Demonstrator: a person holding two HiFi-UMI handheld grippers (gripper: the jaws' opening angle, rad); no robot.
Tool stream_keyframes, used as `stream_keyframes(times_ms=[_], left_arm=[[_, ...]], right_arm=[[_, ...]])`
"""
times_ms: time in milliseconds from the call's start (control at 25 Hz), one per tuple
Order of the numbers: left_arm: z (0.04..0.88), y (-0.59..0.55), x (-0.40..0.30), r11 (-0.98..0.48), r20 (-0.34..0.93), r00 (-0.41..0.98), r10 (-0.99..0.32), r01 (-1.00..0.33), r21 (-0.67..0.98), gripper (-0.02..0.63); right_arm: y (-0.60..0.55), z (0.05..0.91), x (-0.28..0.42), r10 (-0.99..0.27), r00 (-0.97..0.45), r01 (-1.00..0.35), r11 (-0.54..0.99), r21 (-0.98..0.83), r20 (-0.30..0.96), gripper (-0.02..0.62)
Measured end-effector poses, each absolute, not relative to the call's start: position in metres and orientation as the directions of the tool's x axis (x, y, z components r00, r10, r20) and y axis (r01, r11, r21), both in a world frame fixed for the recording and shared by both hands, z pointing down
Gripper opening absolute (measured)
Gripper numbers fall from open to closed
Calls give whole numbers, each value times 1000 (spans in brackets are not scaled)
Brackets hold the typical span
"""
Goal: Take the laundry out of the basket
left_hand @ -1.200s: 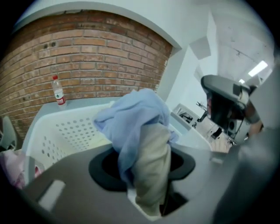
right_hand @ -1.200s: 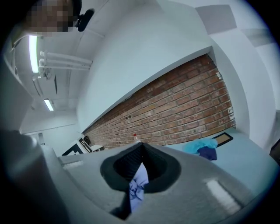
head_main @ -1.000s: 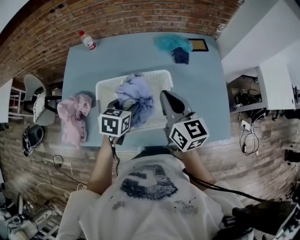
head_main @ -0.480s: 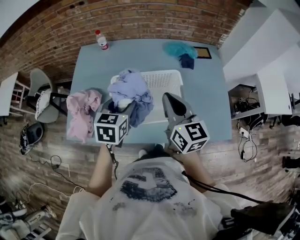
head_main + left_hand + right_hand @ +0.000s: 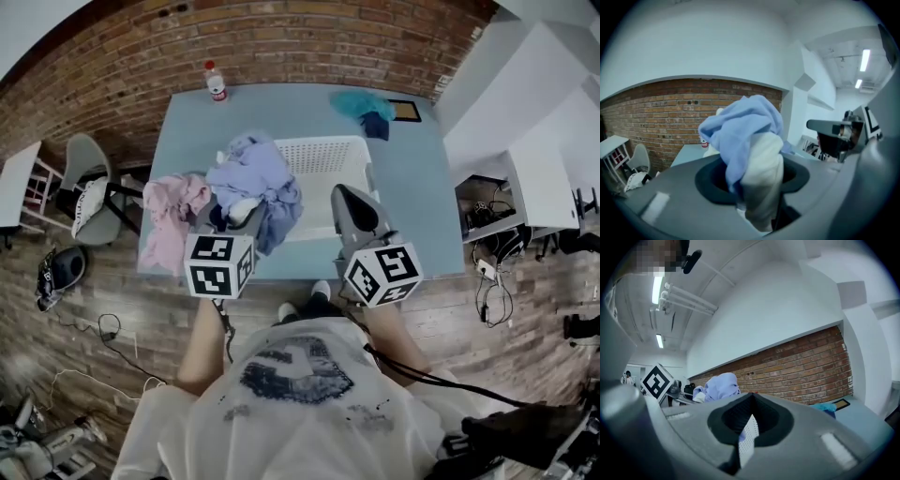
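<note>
The white laundry basket stands mid-table on the blue-grey table. My left gripper is shut on a lavender and white laundry bundle that hangs over the basket's left edge, with a dark blue piece trailing down. In the left gripper view this laundry bundle fills the space between the jaws of the left gripper. My right gripper is shut on the basket's near right rim; the perforated basket rim shows between the jaws of the right gripper.
A pink laundry pile lies on the table's left part. Teal cloth and dark blue cloth sit at the far right beside a framed board. A bottle stands far left. A chair is left of the table.
The left gripper has carried the lavender bundle up out of the basket and leftward, toward the pink pile. The right gripper has stayed on the basket's rim.
</note>
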State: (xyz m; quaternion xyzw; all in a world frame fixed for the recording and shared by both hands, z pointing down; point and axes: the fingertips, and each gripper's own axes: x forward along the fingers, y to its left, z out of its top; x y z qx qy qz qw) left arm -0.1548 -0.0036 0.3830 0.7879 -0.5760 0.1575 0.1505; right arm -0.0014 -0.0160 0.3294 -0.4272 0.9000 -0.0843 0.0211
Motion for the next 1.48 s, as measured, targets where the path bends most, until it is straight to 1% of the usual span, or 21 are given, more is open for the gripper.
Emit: stream_keyframes(times_ms=[280, 600, 1480], left_arm=[[374, 19, -170, -269, 389, 260, -884, -963, 32, 212], [368, 28, -172, -271, 369, 260, -892, -962, 25, 212], [365, 18, -171, -285, 377, 268, -887, -958, 11, 212]], right_arm=[[3, 319, -3, -788, -616, -780, 608, -149, 12, -3], [11, 315, -3, -794, -608, -787, 601, -138, 9, -5], [2, 314, -6, -789, -614, -783, 607, -138, 11, -4]])
